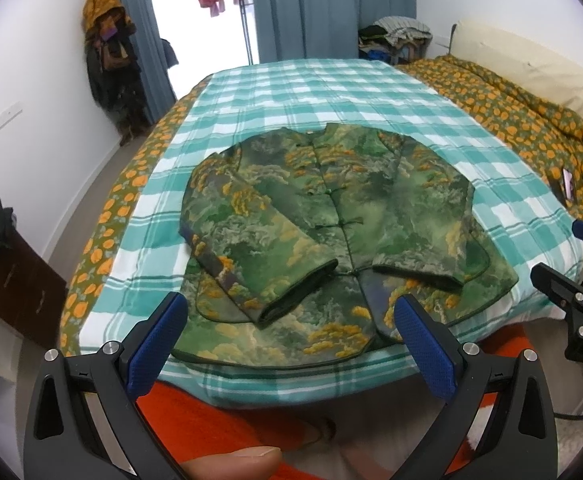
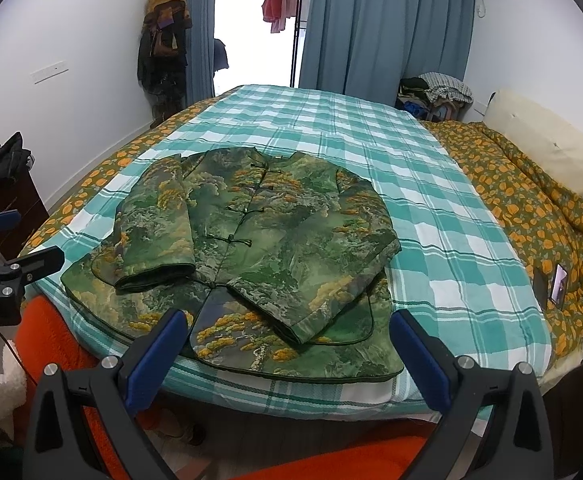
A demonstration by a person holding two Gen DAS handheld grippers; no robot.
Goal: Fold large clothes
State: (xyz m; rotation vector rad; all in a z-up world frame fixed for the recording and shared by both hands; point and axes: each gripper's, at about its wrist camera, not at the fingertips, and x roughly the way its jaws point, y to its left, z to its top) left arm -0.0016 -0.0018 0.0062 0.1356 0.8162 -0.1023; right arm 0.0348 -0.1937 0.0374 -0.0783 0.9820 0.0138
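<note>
Teal-and-white checked bedding (image 2: 371,152) covers the bed, and on it, near the front edge, lies one jacket (image 2: 259,232), green with yellow and grey landscape print. It lies face up with its front fastened by a row of dark knot buttons (image 2: 247,210). Both of its two sleeves are folded inward across the chest, their cuffs near the centre line just above the hem; the hem reaches almost to the edge of the mattress.

Two grippers hang over the bed's front edge, clear of the cloth. The left gripper (image 1: 291,326) has its blue-padded fingers spread wide with nothing between them; the right gripper (image 2: 289,336) is likewise spread wide and empty.

An orange-flowered quilt (image 2: 531,208) lies along one side, with one phone (image 2: 559,288) resting on it and a cream headboard (image 2: 547,140) beyond. Blue curtains (image 2: 371,20) frame a bright doorway where pink laundry (image 2: 279,4) hangs. One coat rack (image 2: 165,48) stands loaded with garments by the white wall.
</note>
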